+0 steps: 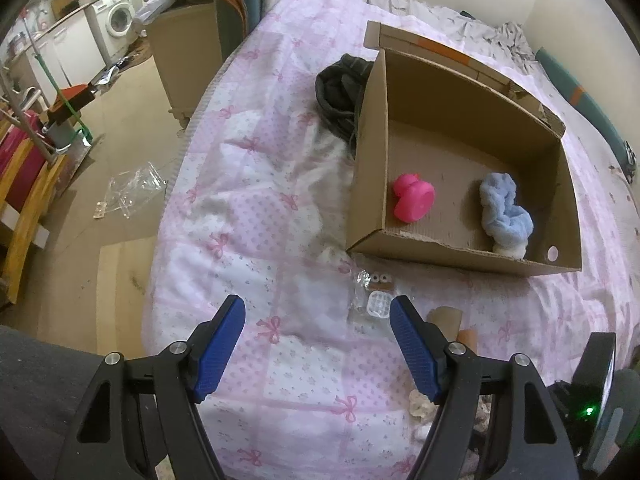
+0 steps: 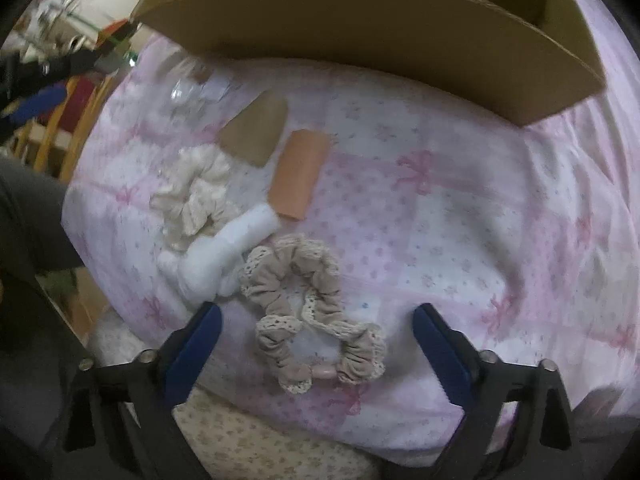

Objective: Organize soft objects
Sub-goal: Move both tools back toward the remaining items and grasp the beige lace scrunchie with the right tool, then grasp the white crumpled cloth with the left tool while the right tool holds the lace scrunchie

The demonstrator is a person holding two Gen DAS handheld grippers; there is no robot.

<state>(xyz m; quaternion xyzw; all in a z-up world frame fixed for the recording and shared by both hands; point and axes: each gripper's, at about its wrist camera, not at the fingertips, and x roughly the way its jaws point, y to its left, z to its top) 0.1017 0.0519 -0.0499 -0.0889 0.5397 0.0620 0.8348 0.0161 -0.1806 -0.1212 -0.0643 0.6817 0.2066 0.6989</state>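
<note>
An open cardboard box (image 1: 460, 258) lies on the pink bedspread, holding a pink rubber duck (image 1: 412, 197) and a light blue fluffy cloth (image 1: 505, 208). My left gripper (image 1: 318, 314) hovers open over the bedspread in front of the box, nothing between its blue pads. In the right wrist view a beige lace-edged scrunchie (image 2: 316, 312) lies on the bedspread, between the fingers of my right gripper (image 2: 318, 320), which stands open around it without touching. A cream scrunchie (image 2: 198, 196) and a white plush piece (image 2: 218, 256) lie just left of it.
Cardboard scraps, one brown (image 2: 256, 128) and one orange (image 2: 300, 174), lie near the box wall (image 2: 360, 40). A small clear packet (image 1: 370, 292) sits in front of the box. A dark garment (image 1: 340, 92) lies left of the box. The bed edge drops to the floor (image 1: 120, 160) at left.
</note>
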